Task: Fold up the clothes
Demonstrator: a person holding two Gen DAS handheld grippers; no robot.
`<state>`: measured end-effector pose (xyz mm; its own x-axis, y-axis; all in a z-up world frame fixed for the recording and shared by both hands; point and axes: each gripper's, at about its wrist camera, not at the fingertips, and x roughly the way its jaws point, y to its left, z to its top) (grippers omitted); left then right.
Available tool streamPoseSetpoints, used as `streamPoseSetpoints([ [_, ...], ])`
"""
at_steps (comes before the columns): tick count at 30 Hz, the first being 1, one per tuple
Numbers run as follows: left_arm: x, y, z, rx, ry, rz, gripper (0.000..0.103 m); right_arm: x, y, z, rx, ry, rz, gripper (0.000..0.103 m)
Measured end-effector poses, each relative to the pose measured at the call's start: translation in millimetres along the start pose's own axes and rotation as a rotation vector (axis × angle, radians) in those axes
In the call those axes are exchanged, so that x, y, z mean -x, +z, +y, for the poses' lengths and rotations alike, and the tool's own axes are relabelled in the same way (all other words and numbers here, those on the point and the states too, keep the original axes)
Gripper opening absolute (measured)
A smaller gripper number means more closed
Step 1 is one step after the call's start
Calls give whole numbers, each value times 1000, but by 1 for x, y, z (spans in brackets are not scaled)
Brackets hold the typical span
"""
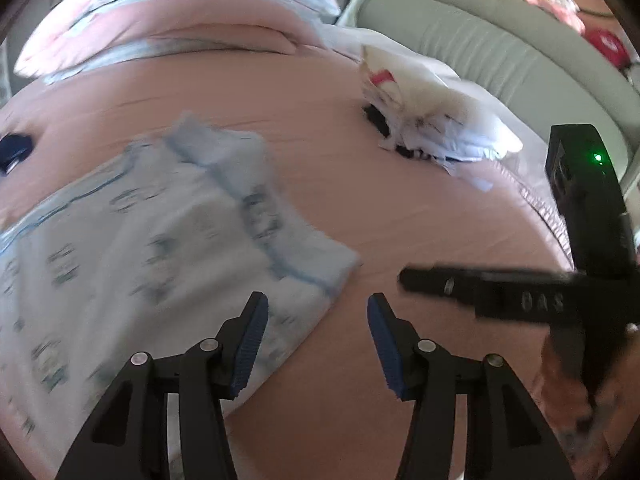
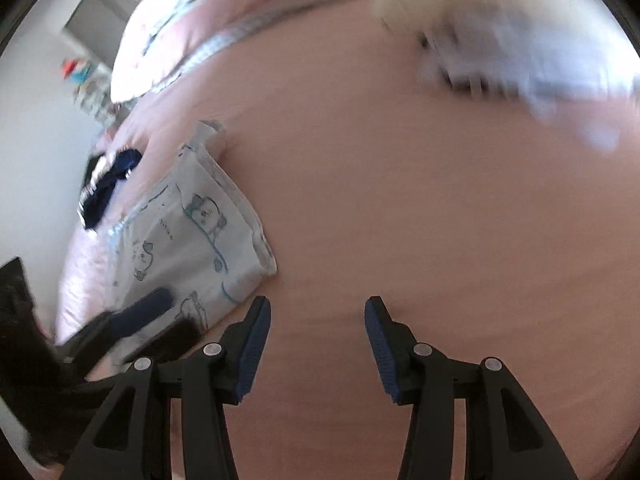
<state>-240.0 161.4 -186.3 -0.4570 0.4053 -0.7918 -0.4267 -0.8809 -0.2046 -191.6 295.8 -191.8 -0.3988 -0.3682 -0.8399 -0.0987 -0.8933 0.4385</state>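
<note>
Left gripper (image 1: 317, 312): jaws parted wide, nothing between them; the ribbed blue pads (image 1: 250, 346) face each other over bare sheet, the left pad overlapping the near corner of the garment. Right gripper (image 2: 317, 312): jaws likewise spread and empty, over bare pink sheet (image 2: 400, 208) at lower centre of its view.

Task item: a pale blue-white printed garment (image 1: 132, 232) lies flat in the lower left of the left wrist view, in a neat rectangular bundle with layered edges and blue trim. In the right wrist view it sits left of centre, cartoon animal print legible. That squared shape fits a piece already folded, or one part-folded awaiting another fold; the pictures do not settle which.

Handling judgement: thin, soft woven cloth, light, limp, not fragile. It should bunch and slide on the smooth sheet. Best hold looks to be at a corner or trimmed hem, pinching all layers together.

Surroundings: a white crumpled clothes heap (image 1: 432, 116) lies at upper right, blurred. A dark blue item (image 1: 14, 150) sits at far left edge. A pink-and-blue quilt (image 1: 180, 12) is bundled along the top. A grey padded headboard (image 1: 500, 52) curves at upper right.
</note>
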Motion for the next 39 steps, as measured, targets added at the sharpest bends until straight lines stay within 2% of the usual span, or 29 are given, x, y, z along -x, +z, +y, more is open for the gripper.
streamPoseSetpoints([
  [4,-23,3,-10,-23,46,24,48,2,10,8,55,-34,-19,49],
  [5,-28,3,-10,-30,52,31,45,2,11,8,60,-42,-21,49],
  [6,-30,3,-11,-39,69,32,28,2,13,8,64,-51,-24,49],
  [7,-30,3,-12,-48,90,32,17,2,14,9,69,-59,-26,49],
  [8,-30,4,-11,-48,99,36,7,1,15,9,71,-65,-25,49],
  [9,-29,5,-7,-30,88,37,5,0,13,8,66,-62,-13,49],
  [11,-21,9,3,25,58,16,5,-3,11,6,57,-58,9,49],
  [16,41,12,54,190,-9,-105,5,3,25,26,153,-24,26,49],
  [19,79,14,94,266,-10,-170,5,-1,38,50,205,7,35,49],
  [22,113,16,144,351,-10,-233,5,-14,56,79,290,-31,44,49],
  [24,124,16,172,382,22,-256,5,-23,69,103,352,-33,34,49],
  [27,134,9,224,414,80,-240,5,-37,87,137,426,-33,18,49],
  [30,124,4,261,446,112,-200,5,-52,102,162,492,-58,3,49],
  [34,102,-5,287,475,110,-151,5,-73,119,194,551,-89,-7,49],
  [38,71,-8,306,500,73,-72,6,-83,121,197,557,-109,-16,49],
  [39,70,-8,310,509,94,-59,7,-86,122,196,553,-122,-15,49],
])
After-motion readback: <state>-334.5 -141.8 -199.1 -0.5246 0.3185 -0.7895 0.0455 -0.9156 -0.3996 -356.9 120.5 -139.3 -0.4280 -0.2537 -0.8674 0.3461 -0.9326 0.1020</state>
